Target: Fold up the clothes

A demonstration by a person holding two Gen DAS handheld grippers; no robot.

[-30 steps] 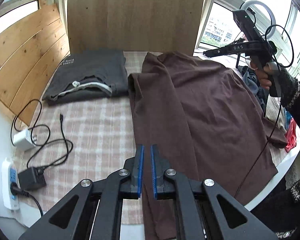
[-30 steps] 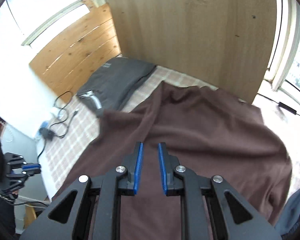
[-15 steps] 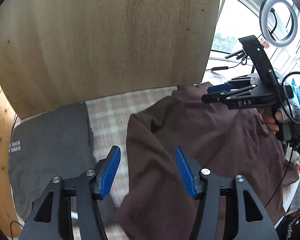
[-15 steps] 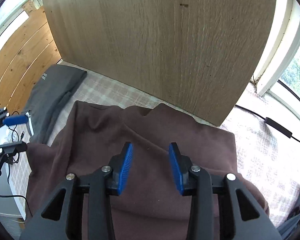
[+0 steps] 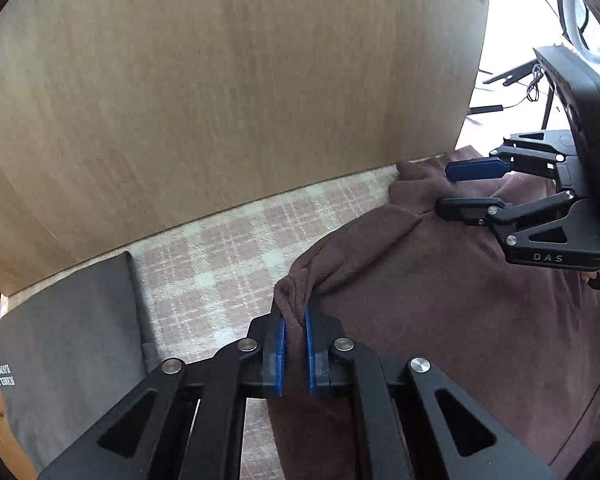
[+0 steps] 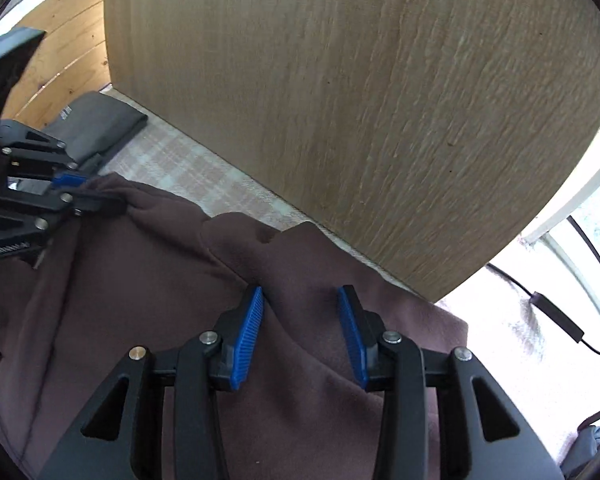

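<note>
We see the brown garment (image 5: 440,300) spread on the checked cloth (image 5: 228,264), its far edge lying close to the upright wooden board (image 5: 220,80). Our left gripper (image 5: 295,322) has its blue pads pressed together on a bunched far-left corner of the garment; fabric rises out between the pads. Our right gripper (image 6: 300,300) stands with jaws spread over a raised fold at the far right edge; the fold lies between the pads, and whether either pad touches it we cannot quite tell. A folded grey garment (image 5: 72,340) lies to the left on the same cloth, apart from the brown one.
</note>
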